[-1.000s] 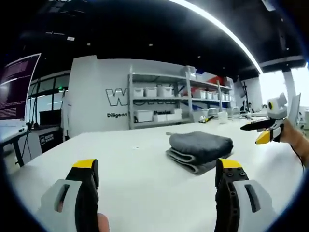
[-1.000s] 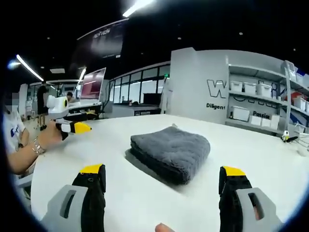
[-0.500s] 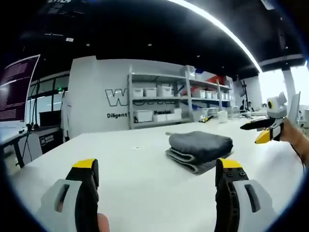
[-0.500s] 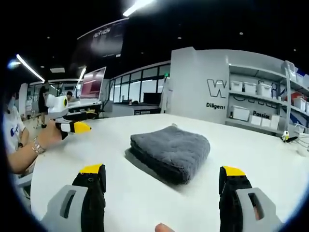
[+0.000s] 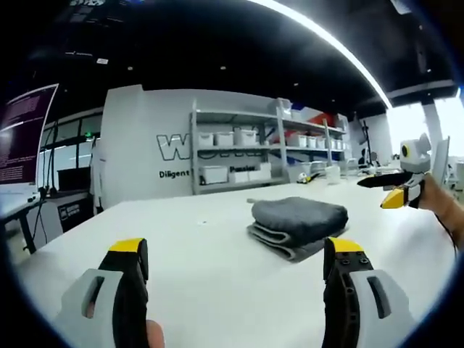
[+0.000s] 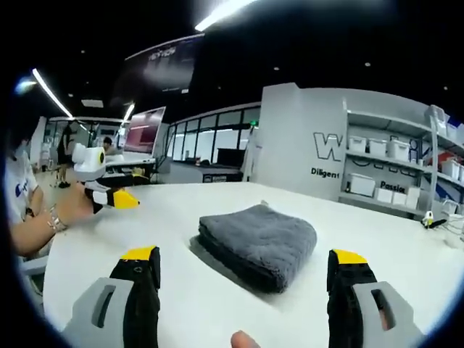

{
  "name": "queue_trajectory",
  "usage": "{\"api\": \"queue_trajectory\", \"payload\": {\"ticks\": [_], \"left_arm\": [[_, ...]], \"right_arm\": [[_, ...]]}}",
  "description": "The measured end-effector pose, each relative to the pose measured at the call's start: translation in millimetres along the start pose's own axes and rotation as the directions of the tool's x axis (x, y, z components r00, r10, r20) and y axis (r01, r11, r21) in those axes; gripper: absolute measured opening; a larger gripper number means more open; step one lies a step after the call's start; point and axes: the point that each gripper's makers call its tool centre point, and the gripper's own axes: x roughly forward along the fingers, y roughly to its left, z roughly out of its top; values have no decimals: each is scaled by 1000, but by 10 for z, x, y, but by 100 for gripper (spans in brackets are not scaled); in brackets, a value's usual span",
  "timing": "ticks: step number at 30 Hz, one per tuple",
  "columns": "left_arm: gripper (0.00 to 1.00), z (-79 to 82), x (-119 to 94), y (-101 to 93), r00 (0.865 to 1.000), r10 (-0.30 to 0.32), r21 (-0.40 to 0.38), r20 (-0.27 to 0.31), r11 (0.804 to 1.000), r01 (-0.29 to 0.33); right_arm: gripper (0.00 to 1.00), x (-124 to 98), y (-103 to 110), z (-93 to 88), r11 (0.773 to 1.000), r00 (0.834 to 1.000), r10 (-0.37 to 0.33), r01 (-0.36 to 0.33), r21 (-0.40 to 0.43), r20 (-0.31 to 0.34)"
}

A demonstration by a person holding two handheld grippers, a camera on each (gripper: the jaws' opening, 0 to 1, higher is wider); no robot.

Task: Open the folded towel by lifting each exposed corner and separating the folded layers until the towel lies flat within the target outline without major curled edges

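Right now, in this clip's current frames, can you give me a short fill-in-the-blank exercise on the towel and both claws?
1. The towel on the table is ___ in colour.
2. The towel is still ___, not spread flat.
3. The jaws of the right claw stand ___, holding nothing.
4. The left claw has ___ tips on its jaws.

Missing words: grey; folded; open; yellow

Folded towel (image 6: 259,243) on table (image 6: 181,210), shelves (image 5: 246,156) well behind.

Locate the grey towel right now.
The folded grey towel lies on the white table, centred just beyond the open right gripper. In the left gripper view it sits right of centre, beyond the left gripper.
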Motion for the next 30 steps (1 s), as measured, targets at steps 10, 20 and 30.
{"api": "queue_trajectory", "payload": {"ticks": [10, 20, 30], "left_arm": [[99, -15, 6, -33, 1000, -5, 19, -12, 1000, 6], [99, -30, 5, -69, 1000, -22, 26, -19, 999, 23], [99, -44, -10, -84, 999, -28, 23, -23, 999, 29]], "right_arm": [[78, 230, 224, 170, 977, 999, 23, -33, -212, -49], [42, 684, 685, 164, 947, 989, 78, -112, -302, -124], [35, 1065, 763, 28, 913, 982, -9, -69, -402, -188]]}}
